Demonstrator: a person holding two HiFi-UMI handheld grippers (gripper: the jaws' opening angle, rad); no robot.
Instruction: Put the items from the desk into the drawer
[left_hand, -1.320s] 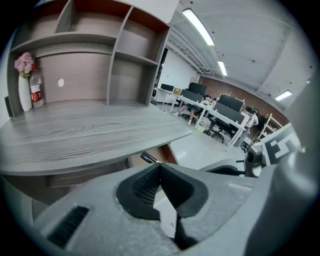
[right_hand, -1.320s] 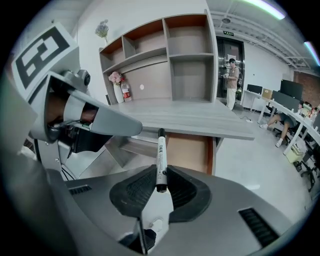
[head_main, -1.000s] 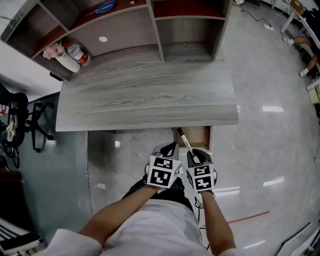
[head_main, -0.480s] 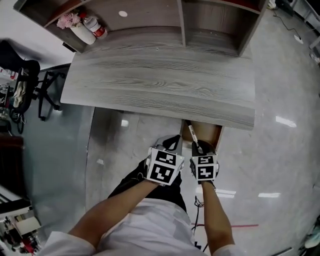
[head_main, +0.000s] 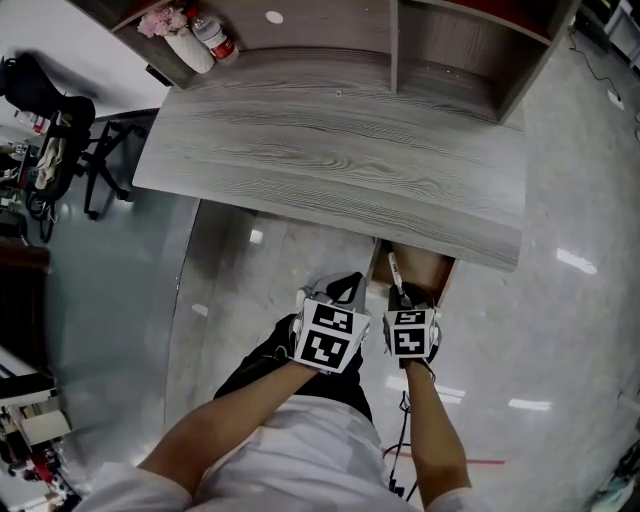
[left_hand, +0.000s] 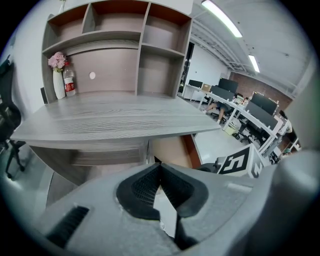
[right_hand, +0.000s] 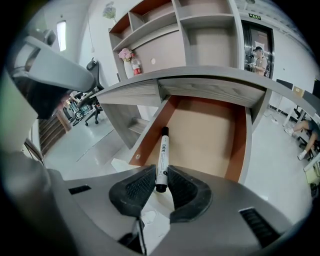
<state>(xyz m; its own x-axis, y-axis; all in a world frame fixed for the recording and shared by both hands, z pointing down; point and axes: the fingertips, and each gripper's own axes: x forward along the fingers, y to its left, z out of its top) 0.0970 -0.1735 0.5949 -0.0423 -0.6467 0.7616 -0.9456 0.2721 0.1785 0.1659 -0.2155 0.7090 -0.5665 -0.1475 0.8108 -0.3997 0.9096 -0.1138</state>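
A white marker with black ends is clamped between the pads of my right gripper, which is shut on it. The marker points forward over the left front edge of the open drawer, whose tan bottom shows nothing lying in it. The drawer hangs under the desk's right end. My left gripper is shut with nothing between its pads, and it sits just left of the right one in the head view, below the grey wood desk.
A shelf unit stands at the back of the desk, with a white vase of pink flowers and a bottle at its left end. An office chair stands left of the desk. Glossy floor lies to the right.
The head view has swung so that the desk sits farther right and higher. Both grippers have edged slightly forward toward the drawer, with the marker still held.
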